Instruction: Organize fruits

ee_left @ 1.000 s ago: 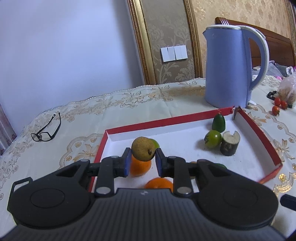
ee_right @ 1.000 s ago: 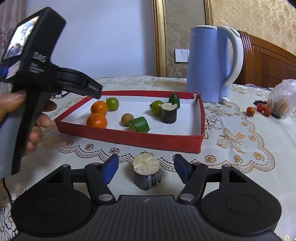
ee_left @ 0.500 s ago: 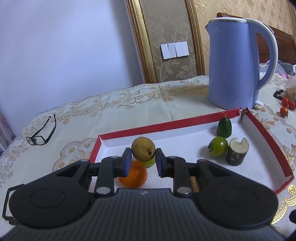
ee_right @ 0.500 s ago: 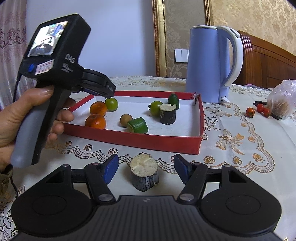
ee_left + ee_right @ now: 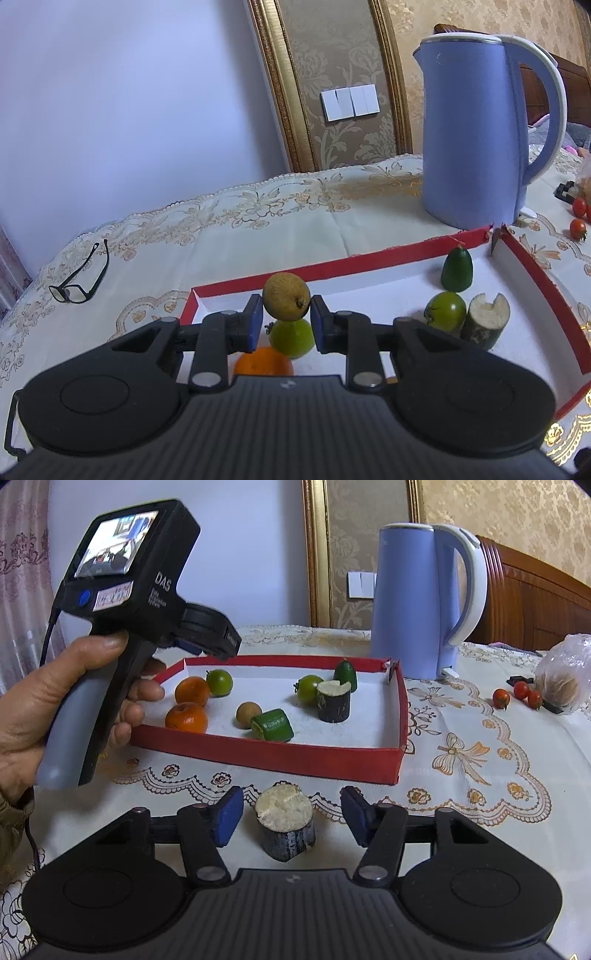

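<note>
My left gripper [image 5: 286, 314] is shut on a small brown round fruit [image 5: 286, 300], held above the red tray's [image 5: 332, 266] near left part. Under it lie a green round fruit [image 5: 292, 339] and an orange [image 5: 263, 365]. In the right wrist view a hand holds that left gripper [image 5: 207, 642] over the tray's [image 5: 266, 755] left corner. My right gripper [image 5: 291, 816] is low over the tablecloth in front of the tray. Its jaws are closing around a dark cut stalk piece [image 5: 286, 827] with a white top, and gaps still show beside both pads.
In the tray lie two oranges [image 5: 187, 718], a second brown fruit [image 5: 246, 713], a green cut piece [image 5: 274, 725], a green tomato [image 5: 308, 688], another stalk piece [image 5: 334, 701] and a pointed green fruit [image 5: 346, 675]. A blue kettle [image 5: 424, 602] stands behind. Cherry tomatoes [image 5: 521, 692], a bag [image 5: 563, 679] and glasses [image 5: 79, 278] lie around it.
The left gripper has carried the brown fruit forward over the tray's left end, from above the oranges to above the green fruit. The right jaws have narrowed around the stalk piece.
</note>
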Tool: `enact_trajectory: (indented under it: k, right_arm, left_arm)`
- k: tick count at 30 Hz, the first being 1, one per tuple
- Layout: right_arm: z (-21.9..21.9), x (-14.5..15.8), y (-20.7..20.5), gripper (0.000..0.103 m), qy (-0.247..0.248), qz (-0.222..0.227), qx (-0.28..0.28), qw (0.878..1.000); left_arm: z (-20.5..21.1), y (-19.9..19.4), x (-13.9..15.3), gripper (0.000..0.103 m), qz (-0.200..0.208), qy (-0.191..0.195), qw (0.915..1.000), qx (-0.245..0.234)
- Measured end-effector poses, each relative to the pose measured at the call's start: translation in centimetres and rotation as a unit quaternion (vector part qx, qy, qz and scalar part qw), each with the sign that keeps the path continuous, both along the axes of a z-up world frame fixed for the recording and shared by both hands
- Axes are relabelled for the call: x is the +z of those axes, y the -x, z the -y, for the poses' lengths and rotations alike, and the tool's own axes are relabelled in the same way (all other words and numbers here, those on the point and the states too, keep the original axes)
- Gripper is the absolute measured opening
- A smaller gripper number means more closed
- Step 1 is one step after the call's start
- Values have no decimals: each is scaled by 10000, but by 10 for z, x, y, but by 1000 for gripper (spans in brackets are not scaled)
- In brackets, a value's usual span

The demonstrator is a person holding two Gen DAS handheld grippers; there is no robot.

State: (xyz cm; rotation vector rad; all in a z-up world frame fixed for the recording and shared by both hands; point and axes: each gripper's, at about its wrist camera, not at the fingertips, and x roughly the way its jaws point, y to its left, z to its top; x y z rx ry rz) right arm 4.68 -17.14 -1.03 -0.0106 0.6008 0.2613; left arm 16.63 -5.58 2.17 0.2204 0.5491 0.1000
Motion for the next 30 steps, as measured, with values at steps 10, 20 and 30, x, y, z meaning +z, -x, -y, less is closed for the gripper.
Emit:
enact_trajectory:
  k: [10,20,30]
  right_arm:
    - [-5,-7,-5,34,20,-173,108,9998]
    - [-2,8,6,34,-20,62,108,9999]
    - [1,18,8,34,-6,234,79,9997]
  left_arm:
    - [1,0,-3,25,-41,8,10000,-38]
    - [0,-3,-5,25,-81,45,10000,14]
    - [4,-4,-6,25,-108,51,9999,24]
